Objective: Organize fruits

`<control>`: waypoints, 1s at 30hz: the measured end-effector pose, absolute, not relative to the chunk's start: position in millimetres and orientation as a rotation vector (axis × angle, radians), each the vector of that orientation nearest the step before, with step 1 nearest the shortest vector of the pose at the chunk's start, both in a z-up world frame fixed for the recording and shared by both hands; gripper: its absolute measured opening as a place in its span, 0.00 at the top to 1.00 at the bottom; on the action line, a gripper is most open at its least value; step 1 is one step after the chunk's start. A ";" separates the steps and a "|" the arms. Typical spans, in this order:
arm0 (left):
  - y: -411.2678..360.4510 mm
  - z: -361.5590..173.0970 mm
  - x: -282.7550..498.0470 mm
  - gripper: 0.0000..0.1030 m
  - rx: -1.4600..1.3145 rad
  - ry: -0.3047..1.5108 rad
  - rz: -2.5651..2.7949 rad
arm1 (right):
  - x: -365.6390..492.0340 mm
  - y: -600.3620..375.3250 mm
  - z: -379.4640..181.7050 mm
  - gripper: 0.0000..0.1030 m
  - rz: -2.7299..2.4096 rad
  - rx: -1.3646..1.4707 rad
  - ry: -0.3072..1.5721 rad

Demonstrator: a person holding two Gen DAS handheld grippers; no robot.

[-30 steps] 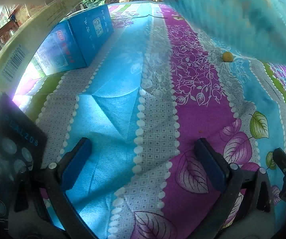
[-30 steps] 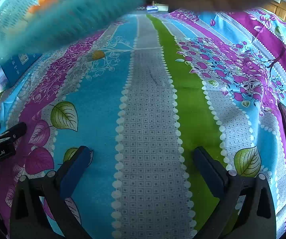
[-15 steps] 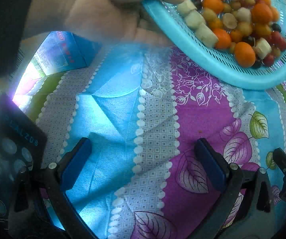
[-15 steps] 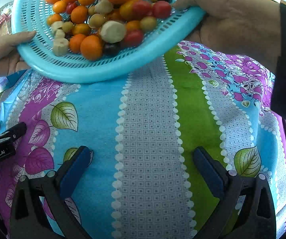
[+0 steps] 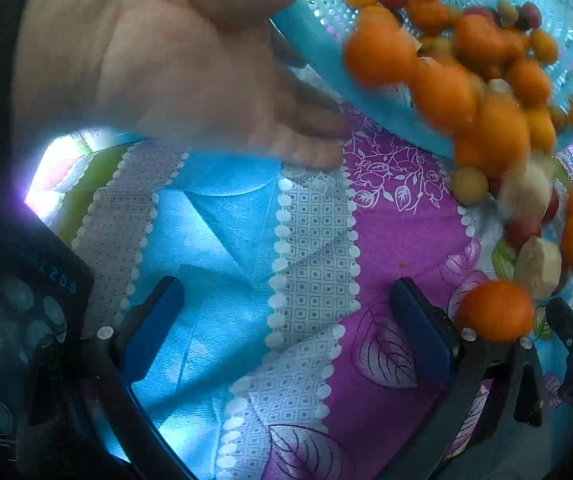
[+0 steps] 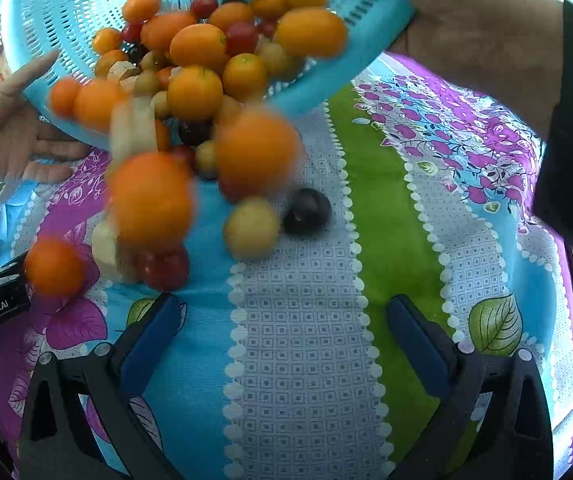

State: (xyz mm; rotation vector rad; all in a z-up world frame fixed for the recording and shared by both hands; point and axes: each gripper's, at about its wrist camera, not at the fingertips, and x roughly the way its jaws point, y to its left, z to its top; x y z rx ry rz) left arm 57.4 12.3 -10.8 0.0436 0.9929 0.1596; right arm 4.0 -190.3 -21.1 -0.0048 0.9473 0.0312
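Above the patterned cloth (image 6: 310, 360), a tilted blue colander (image 6: 66, 4) is held by two bare hands, one hand (image 6: 466, 36) at its far rim and the other hand (image 6: 10, 136) at its near-left rim. Fruit is spilling out: orange kumquats (image 6: 194, 92), red cherry tomatoes (image 6: 162, 266), a yellow-green grape (image 6: 251, 226), pale peeled chunks (image 6: 106, 248) and a dark plum (image 6: 307, 211). Most of it is blurred, mid-fall. The plum and grape lie just below the colander's lip; one orange fruit (image 5: 496, 312) sits beside the left gripper's right finger.

The left gripper (image 5: 286, 340) is spread wide with nothing between its pads. The right gripper (image 6: 282, 340) is the same, wide apart and empty, resting low over the cloth.

Handling, as a guess: the fruit is small, round, light, smooth-skinned, and it rolls easily on soft cloth. Tomatoes and the plum would bruise or split under a hard squeeze; kumquats are firmer. Pinch each across its widest part, gently. Peeled chunks are likely slick.

Room: the cloth right of the colander, over the green stripe, is bare and gives space to move. Left of it, a dark device (image 5: 18, 320) crowds the left gripper. The cloth's edges are not visible, so runaway fruit is a risk.
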 end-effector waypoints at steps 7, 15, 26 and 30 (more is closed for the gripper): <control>11.9 -9.6 58.2 0.00 0.049 0.996 0.162 | 2.0 -186.6 -20.9 0.00 0.029 -0.006 0.950; 11.2 -7.8 59.5 0.00 0.050 0.996 0.162 | 2.4 -185.4 -20.4 0.00 0.028 -0.007 0.949; 8.5 -6.8 60.7 0.00 0.054 0.998 0.163 | 1.5 -185.7 -23.4 0.00 0.029 -0.020 0.953; 8.5 -7.5 60.3 0.00 0.051 0.997 0.161 | 0.6 -186.1 -22.6 0.00 0.030 -0.018 0.952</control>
